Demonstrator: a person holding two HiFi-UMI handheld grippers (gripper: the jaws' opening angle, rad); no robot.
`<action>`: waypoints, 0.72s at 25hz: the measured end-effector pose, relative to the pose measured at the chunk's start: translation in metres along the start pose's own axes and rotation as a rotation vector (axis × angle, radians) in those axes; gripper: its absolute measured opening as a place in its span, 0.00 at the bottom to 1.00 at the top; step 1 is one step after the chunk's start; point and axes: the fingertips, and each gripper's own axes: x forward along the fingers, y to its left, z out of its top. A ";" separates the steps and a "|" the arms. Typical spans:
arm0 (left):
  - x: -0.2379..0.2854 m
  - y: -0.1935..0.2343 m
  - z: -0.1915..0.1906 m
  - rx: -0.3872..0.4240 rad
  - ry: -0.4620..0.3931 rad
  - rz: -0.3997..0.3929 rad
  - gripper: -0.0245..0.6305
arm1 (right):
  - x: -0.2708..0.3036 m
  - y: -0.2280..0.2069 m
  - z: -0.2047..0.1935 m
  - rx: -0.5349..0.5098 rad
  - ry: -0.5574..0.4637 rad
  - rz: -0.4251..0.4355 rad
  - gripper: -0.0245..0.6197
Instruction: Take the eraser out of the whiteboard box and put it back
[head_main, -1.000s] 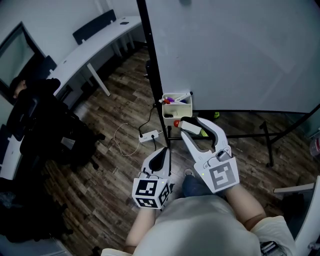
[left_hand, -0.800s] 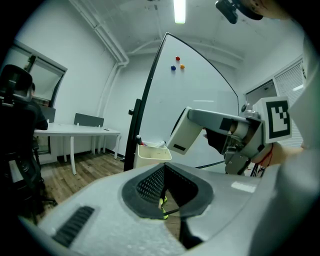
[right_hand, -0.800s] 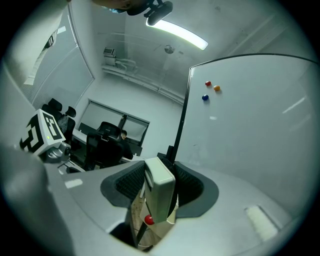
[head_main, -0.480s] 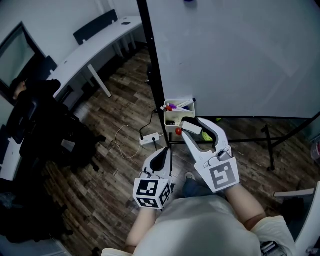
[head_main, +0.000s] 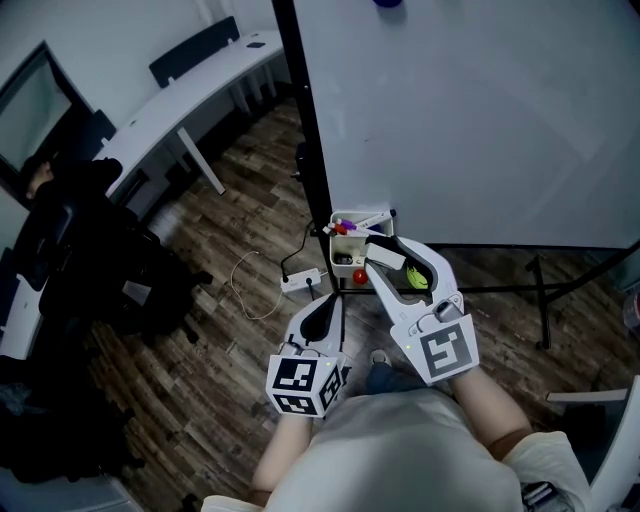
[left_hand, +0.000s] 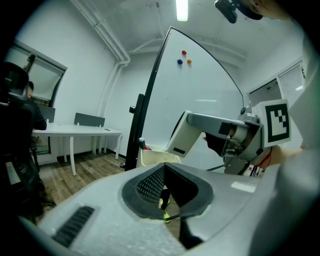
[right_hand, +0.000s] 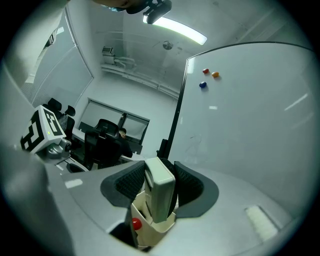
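Observation:
My right gripper (head_main: 384, 252) is shut on the pale eraser (head_main: 390, 257), which stands upright between the dark pads (right_hand: 186, 187) in the right gripper view. The eraser (right_hand: 159, 189) has its lower end at the open top of the cream whiteboard box (right_hand: 150, 229), which has a red knob (right_hand: 135, 223) on its front. The box (head_main: 345, 243) hangs on the whiteboard's black post and holds markers. My left gripper (head_main: 324, 305) hangs lower left of it, jaws together and holding nothing. In the left gripper view, the pads (left_hand: 150, 182) meet and the box (left_hand: 151, 155) is ahead.
The whiteboard (head_main: 470, 110) fills the upper right, with coloured magnets (right_hand: 202, 85) high up. Its stand's bar (head_main: 540, 290) crosses the wooden floor. A power strip (head_main: 300, 279) and cable lie left of the post. A white desk (head_main: 190, 90) and dark chairs (head_main: 90, 260) stand left.
The whiteboard and its box have come nearer to both grippers. The held eraser, which was just short of the box, now sits over its opening.

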 end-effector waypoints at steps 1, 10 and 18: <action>0.002 0.001 0.001 -0.001 0.001 0.003 0.04 | 0.002 -0.001 -0.002 0.001 0.003 0.004 0.33; 0.018 0.005 0.006 -0.004 0.011 0.019 0.04 | 0.012 -0.010 -0.021 0.004 0.039 0.038 0.33; 0.029 0.015 0.009 -0.015 0.012 0.054 0.04 | 0.020 -0.008 -0.051 0.055 0.108 0.082 0.33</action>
